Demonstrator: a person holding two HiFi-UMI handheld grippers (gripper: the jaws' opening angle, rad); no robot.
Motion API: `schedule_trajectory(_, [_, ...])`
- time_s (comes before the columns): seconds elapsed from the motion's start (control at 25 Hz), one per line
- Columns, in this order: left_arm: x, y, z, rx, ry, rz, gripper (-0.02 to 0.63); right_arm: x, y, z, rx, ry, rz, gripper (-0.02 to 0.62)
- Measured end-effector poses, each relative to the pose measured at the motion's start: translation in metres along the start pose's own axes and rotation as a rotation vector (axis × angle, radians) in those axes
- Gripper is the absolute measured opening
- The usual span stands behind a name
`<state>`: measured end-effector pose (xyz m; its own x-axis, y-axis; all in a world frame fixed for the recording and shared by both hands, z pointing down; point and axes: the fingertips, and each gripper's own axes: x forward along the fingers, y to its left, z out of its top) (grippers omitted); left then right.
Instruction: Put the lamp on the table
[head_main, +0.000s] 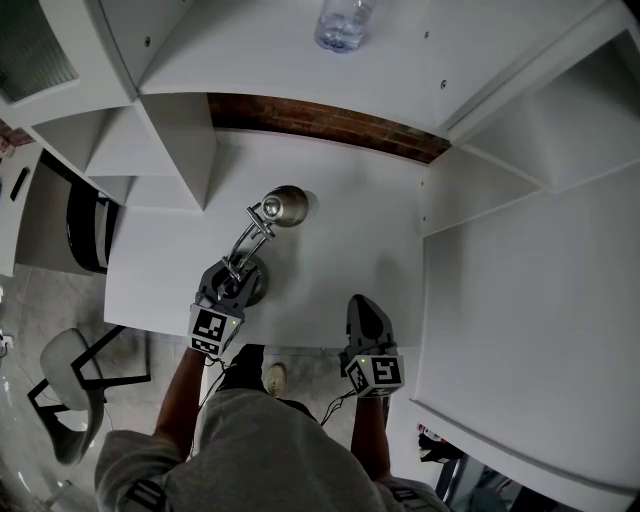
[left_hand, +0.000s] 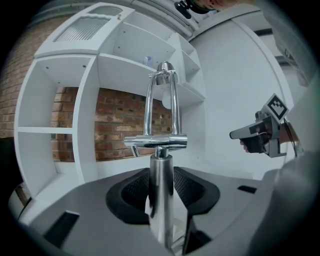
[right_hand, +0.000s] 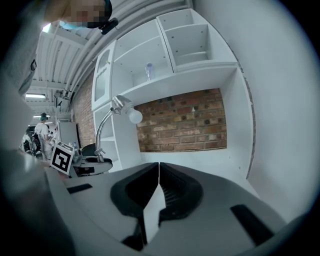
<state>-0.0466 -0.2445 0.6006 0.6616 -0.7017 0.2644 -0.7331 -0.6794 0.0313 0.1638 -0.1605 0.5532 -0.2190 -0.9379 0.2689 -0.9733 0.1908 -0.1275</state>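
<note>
Now release step, by look of it: lamp (head_main: 284, 206) upright on table (head_main: 340, 250), near front edge. Left gripper (head_main: 236, 280) jaws wide, stem between, pads not pressing. Right gripper (head_main: 363, 305) jaws together, empty. Next: draw left gripper straight back without knocking stem

Two grippers: left gripper (head_main: 235, 272), right gripper (head_main: 362, 305). One lamp (head_main: 283, 206), stem between the left one's jaws. One table (head_main: 340, 230) beneath both. One clear bottle (head_main: 343, 22) on a shelf (head_main: 260, 50), well ahead of both. One chair (head_main: 65, 385), off to the left gripper's outer side.
</note>
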Motion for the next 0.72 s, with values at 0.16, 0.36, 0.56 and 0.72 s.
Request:
schedule_trajectory(0.16, [-0.010, 0.002, -0.001, 0.001, 0.011, 0.025, 0.133, -0.005, 0.003, 0.004, -0.006, -0.011, -0.001, 0.025])
schedule_trajectory(0.36, [-0.022, 0.002, 0.003, 0.008, -0.001, 0.069, 0.133, -0.015, 0.007, 0.009, -0.043, -0.011, 0.016, 0.025])
schedule_trajectory(0.56, [-0.036, 0.001, 0.006, 0.014, -0.002, 0.096, 0.133, -0.022, 0.009, 0.011, -0.040, -0.024, 0.024, 0.025])
schedule_trajectory(0.72, [-0.046, -0.002, 0.008, 0.019, -0.010, 0.110, 0.133, -0.028, 0.012, 0.012, -0.048, -0.033, 0.035, 0.025])
